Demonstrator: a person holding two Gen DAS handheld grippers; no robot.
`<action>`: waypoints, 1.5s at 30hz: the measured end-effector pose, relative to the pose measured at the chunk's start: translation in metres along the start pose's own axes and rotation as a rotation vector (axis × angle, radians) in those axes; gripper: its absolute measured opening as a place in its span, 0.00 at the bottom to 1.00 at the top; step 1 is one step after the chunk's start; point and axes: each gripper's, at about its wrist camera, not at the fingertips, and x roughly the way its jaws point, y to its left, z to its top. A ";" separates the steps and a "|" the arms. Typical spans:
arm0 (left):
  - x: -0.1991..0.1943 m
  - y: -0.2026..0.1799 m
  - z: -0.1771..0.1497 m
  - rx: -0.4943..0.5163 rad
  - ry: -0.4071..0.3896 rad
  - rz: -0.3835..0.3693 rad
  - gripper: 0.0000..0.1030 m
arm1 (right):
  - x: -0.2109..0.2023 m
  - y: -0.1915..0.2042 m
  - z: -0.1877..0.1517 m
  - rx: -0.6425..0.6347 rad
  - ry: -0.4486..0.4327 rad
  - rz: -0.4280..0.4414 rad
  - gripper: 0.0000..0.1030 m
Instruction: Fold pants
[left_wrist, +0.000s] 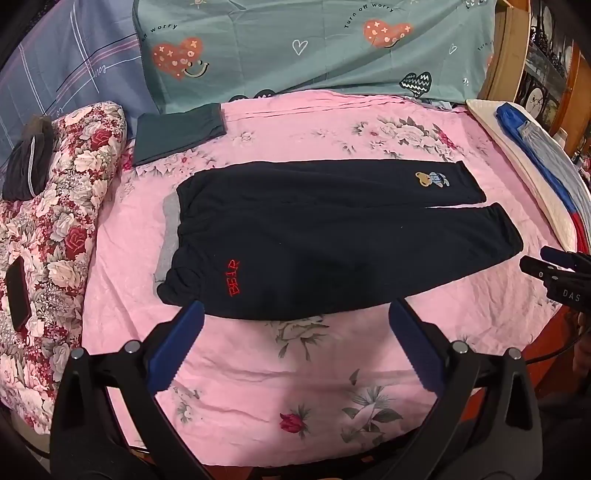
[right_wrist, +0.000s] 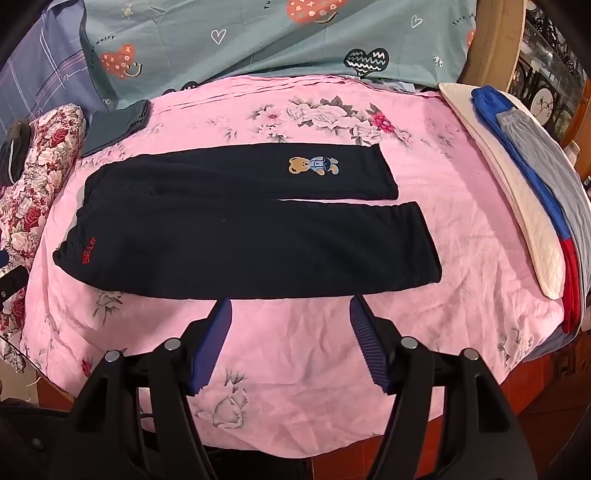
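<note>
Dark navy pants (left_wrist: 332, 236) lie flat on the pink floral sheet (left_wrist: 295, 369), waistband to the left, both legs stretched to the right. They carry a red "BEAR" stitch near the waist and a bear patch on the far leg. They also show in the right wrist view (right_wrist: 240, 236). My left gripper (left_wrist: 295, 314) is open and empty, just in front of the near edge of the pants by the waist. My right gripper (right_wrist: 291, 306) is open and empty, just in front of the near leg. It also shows in the left wrist view (left_wrist: 532, 260) at the right edge, near the leg cuff.
A folded dark green garment (left_wrist: 177, 133) lies at the back left. A floral quilt (left_wrist: 55, 229) with a black phone (left_wrist: 16, 291) runs along the left. A white pad (right_wrist: 498, 199) with blue and grey clothes (right_wrist: 535, 184) lies on the right. A teal heart-print cover (left_wrist: 295, 48) stands behind.
</note>
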 end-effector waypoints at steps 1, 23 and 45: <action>-0.001 0.000 0.000 0.002 -0.017 0.004 0.98 | 0.000 0.000 0.000 0.000 0.001 0.001 0.65; 0.000 0.000 0.002 -0.003 -0.002 -0.003 0.98 | 0.002 0.001 0.002 0.000 0.002 0.003 0.65; 0.002 0.001 0.001 -0.005 -0.001 -0.005 0.98 | 0.006 0.004 0.004 -0.010 0.010 0.007 0.65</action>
